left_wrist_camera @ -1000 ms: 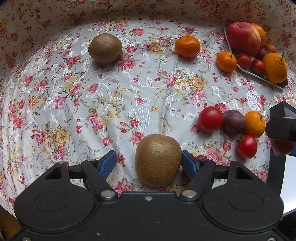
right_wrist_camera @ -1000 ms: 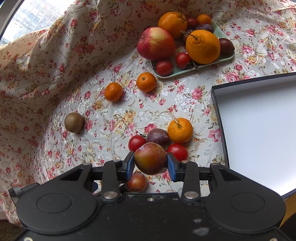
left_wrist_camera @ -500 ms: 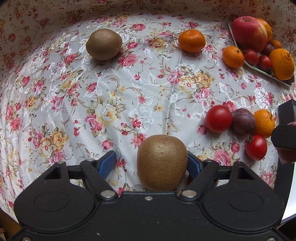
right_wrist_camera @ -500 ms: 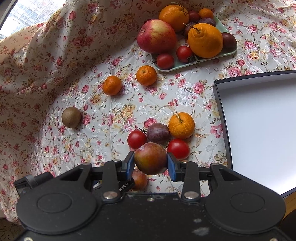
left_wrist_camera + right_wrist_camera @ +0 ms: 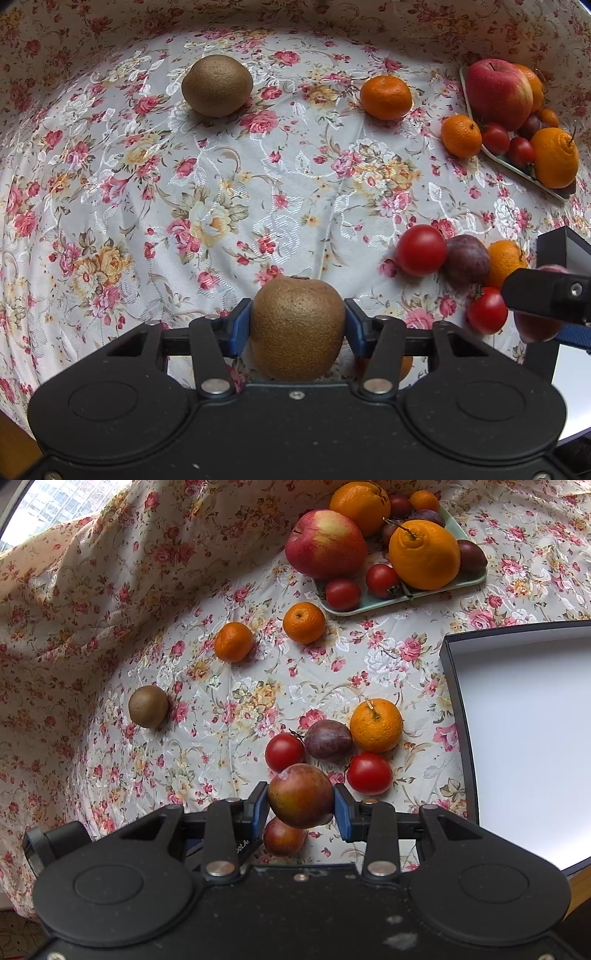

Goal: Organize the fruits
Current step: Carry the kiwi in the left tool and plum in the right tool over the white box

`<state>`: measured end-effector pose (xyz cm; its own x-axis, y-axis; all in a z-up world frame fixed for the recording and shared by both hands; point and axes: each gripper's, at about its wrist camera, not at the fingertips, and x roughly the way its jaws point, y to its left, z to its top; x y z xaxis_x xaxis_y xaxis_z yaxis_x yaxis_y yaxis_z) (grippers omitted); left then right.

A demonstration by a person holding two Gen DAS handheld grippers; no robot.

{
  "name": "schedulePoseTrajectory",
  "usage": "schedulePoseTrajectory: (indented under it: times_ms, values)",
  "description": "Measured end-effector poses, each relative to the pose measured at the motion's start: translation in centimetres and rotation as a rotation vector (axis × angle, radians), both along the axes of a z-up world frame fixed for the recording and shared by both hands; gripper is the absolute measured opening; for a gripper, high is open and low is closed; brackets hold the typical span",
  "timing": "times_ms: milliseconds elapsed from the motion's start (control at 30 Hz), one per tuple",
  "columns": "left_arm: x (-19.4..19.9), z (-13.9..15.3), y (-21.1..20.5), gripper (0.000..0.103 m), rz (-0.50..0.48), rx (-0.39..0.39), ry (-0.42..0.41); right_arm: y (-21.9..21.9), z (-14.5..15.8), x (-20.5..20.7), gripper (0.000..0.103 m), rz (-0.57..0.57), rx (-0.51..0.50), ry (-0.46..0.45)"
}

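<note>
A floral tablecloth (image 5: pixel 221 192) fills the left wrist view, white and glossy with pink roses, yellow blooms and green leaves. Toward 12 o'clock it changes to a cream fabric with smaller red roses. In the right wrist view the cloth (image 5: pixel 207 716) rises in loose folds from 9 to 11 o'clock. A window (image 5: pixel 48 506) at 10 o'clock shows a pale building front. A strip of brown wood (image 5: pixel 580 886) shows at 4 o'clock, and a dark patterned surface (image 5: pixel 14 934) at 8 o'clock.
</note>
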<state>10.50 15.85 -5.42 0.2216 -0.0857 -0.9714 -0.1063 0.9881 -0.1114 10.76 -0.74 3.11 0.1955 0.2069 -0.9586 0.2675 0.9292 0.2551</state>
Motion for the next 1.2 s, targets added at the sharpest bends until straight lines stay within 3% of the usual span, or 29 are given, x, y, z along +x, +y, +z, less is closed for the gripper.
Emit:
schedulePoseTrajectory:
  times_ms: [267, 533, 767, 900, 1200]
  values:
    - [0.1, 0.0, 1.7, 0.058, 0.072, 0.054, 0.001, -0.5, 0.2, 0.0, 0.039, -0.015, -0.002, -0.008]
    - [-0.1, -0.4, 0.8, 0.062, 0.055, 0.096, 0.032, -0.1, 0.3, -0.2, 0.039, -0.004, 0.001, -0.012]
    - [0.0, -0.1, 1.3, 0.057, 0.1, 0.058, 0.031, -0.5, 0.4, -0.3, 0.039, -0.001, 0.0, -0.011]
    - [0.0, 0.4, 0.2, 0.056, 0.098, 0.101, 0.026, -1.0, 0.7, -0.4, 0.039, 0.001, 0.002, -0.022]
    - [0.5, 3.7, -4.1, 0.057, 0.069, 0.09, -0.044, -5.6, 1.2, -1.1, 0.039, -0.068, -0.025, -0.037]
